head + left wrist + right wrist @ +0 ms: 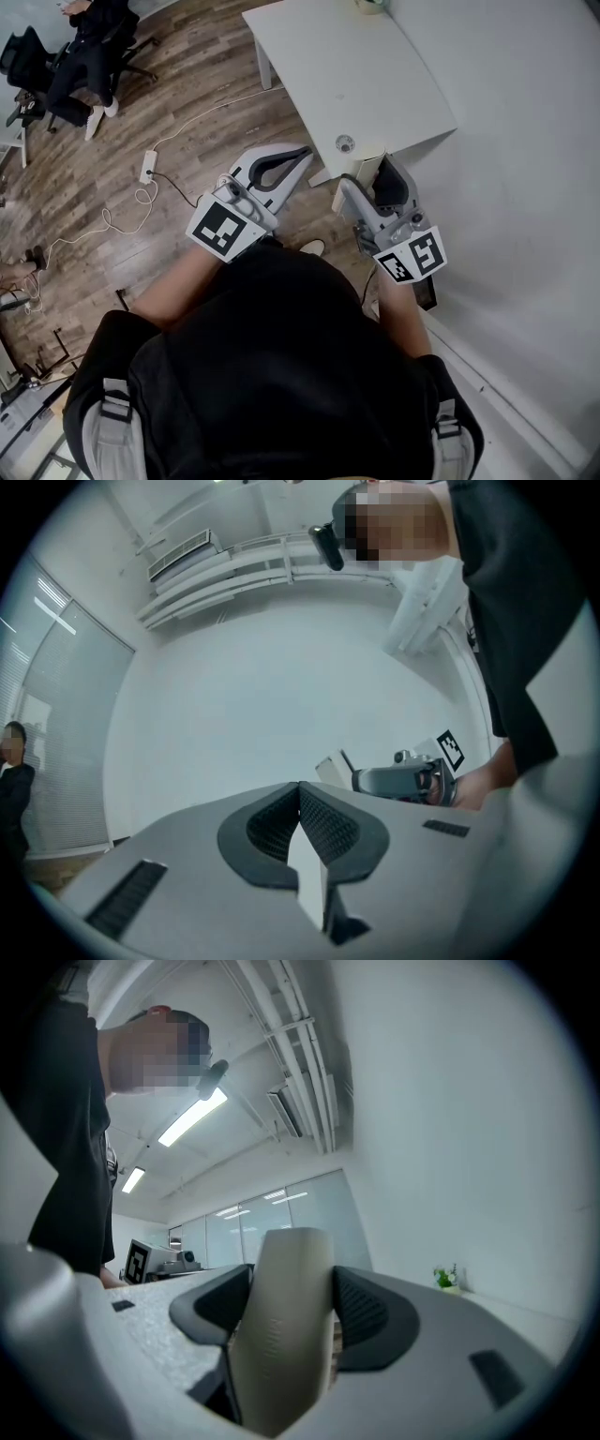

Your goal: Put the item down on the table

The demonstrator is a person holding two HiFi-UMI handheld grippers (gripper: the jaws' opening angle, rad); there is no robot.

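A beige, rounded-edge slab (279,1335) stands clamped upright between the dark pads of my right gripper (286,1288). In the head view the beige slab (369,161) sticks out of the right gripper (373,174), just off the near corner of the white table (337,66). My left gripper (302,153) is held beside it over the floor, jaws together and empty. In the left gripper view the pads of the left gripper (300,799) meet with nothing between them, and the right gripper (403,780) shows beyond with the slab (330,767).
A small round disc (345,143) lies near the table's near edge and a small plant (445,1279) stands at its far end. On the wooden floor are a power strip (148,167) with white cables. A person sits on an office chair (84,56) far left. A white wall (525,187) runs along the right.
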